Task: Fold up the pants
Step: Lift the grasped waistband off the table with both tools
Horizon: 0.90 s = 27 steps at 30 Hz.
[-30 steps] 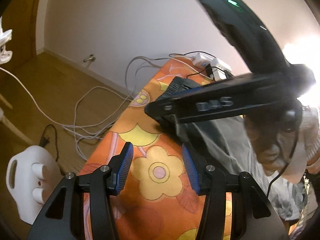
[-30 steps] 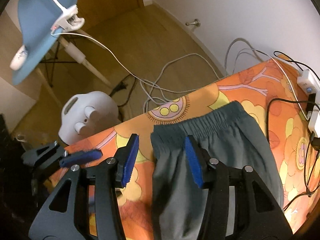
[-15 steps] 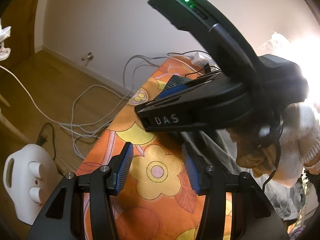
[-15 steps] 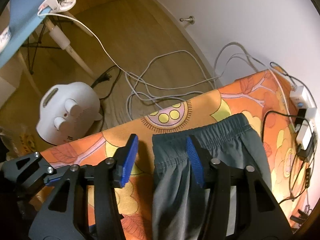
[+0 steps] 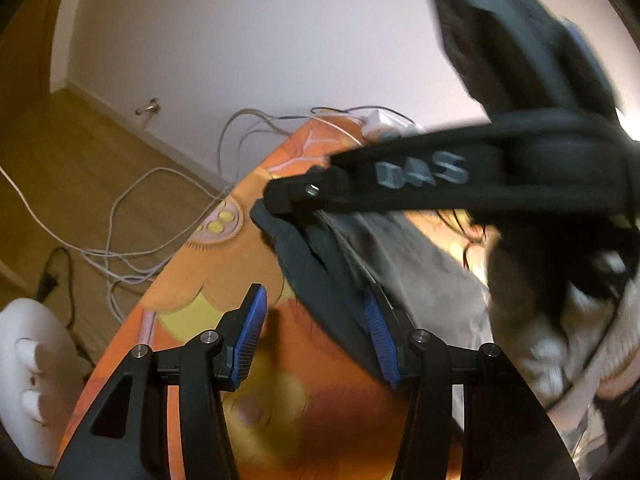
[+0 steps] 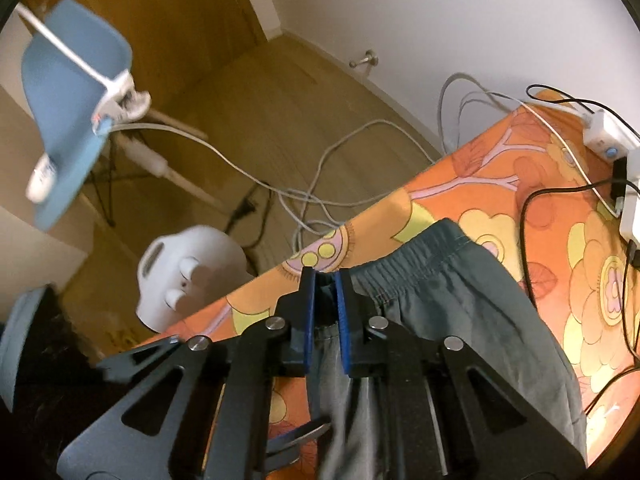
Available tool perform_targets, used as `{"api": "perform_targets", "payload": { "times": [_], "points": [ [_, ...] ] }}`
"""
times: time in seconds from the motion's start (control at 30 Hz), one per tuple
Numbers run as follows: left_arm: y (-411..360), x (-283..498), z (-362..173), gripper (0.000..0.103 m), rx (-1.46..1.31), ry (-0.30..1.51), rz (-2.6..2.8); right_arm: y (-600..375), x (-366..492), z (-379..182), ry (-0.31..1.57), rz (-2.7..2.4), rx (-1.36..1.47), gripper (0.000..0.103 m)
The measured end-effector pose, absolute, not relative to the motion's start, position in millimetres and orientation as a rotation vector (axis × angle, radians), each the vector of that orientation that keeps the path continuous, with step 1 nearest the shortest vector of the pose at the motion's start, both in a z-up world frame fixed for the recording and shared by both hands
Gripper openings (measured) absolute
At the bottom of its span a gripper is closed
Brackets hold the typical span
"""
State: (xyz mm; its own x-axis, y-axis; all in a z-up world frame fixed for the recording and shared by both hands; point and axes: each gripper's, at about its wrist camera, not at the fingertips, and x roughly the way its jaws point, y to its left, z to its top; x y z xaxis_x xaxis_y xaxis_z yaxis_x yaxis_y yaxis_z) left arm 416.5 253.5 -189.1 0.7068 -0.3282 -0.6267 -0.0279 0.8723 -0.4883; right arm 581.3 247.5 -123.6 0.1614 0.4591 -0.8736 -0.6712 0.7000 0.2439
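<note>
Pants (image 6: 452,320) lie across the middle and lower right of the right wrist view, grey-green, waistband toward the top, spread on the orange flowered bench (image 6: 500,184). The right gripper (image 6: 325,312) has just been closing, and its jaws now pinch the left corner of the waistband, cloth bunched between the blue pads. In the left wrist view the left gripper (image 5: 316,340) hangs with its jaws parted and grasping nothing; its right pad sits just at the near edge of the dark fabric at lower centre, the left pad over bare orange cloth. The step looks like securing a second hold before the fold. To do it well, the left jaws should come in over the fabric edge so both layers land between the pads, then clench fully before either hand lifts. The two holds ought to rise together and level, or the waistband will twist. Cables (image 6: 560,200) and a white power strip (image 6: 604,136) sit at the upper right, near the cloth; the swing should stay clear of them.
</note>
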Motion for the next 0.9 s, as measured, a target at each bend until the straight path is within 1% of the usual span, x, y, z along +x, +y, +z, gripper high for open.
{"api": "perform_targets", "payload": {
  "times": [0.07,0.23,0.33,0.37,0.6,0.73,0.77,0.8,0.83,0.87,0.9],
  "points": [
    [255,423,-191,0.052,-0.525,0.779,-0.177,243,584,-121,1.151,0.825,-0.195,0.011],
    [257,418,-188,0.053,-0.596,0.748,-0.233,242,585,-124,1.145,0.824,-0.198,0.010],
    [256,416,-186,0.059,-0.580,0.746,-0.227,241,587,-125,1.151,0.840,-0.180,0.010],
    [256,418,-187,0.060,-0.567,0.752,-0.208,242,586,-125,1.152,0.846,-0.175,0.010],
    [256,435,-201,0.060,-0.578,0.807,-0.151,243,584,-122,1.146,0.864,-0.181,0.010],
    [259,435,-201,0.059,-0.579,0.799,-0.129,243,585,-122,1.147,0.860,-0.190,0.011],
    [259,436,-201,0.057,-0.582,0.794,-0.118,242,585,-122,1.148,0.857,-0.194,0.013],
    [260,436,-201,0.056,-0.582,0.792,-0.110,240,586,-120,1.150,0.846,-0.193,0.021],
    [260,436,-201,0.052,-0.579,0.792,-0.096,239,587,-119,1.151,0.841,-0.183,0.032],
    [261,437,-202,0.043,-0.577,0.791,-0.088,236,589,-116,1.148,0.840,-0.168,0.038],
    [261,438,-203,0.039,-0.578,0.791,-0.077,232,590,-111,1.136,0.830,-0.153,0.044]
  ]
}}
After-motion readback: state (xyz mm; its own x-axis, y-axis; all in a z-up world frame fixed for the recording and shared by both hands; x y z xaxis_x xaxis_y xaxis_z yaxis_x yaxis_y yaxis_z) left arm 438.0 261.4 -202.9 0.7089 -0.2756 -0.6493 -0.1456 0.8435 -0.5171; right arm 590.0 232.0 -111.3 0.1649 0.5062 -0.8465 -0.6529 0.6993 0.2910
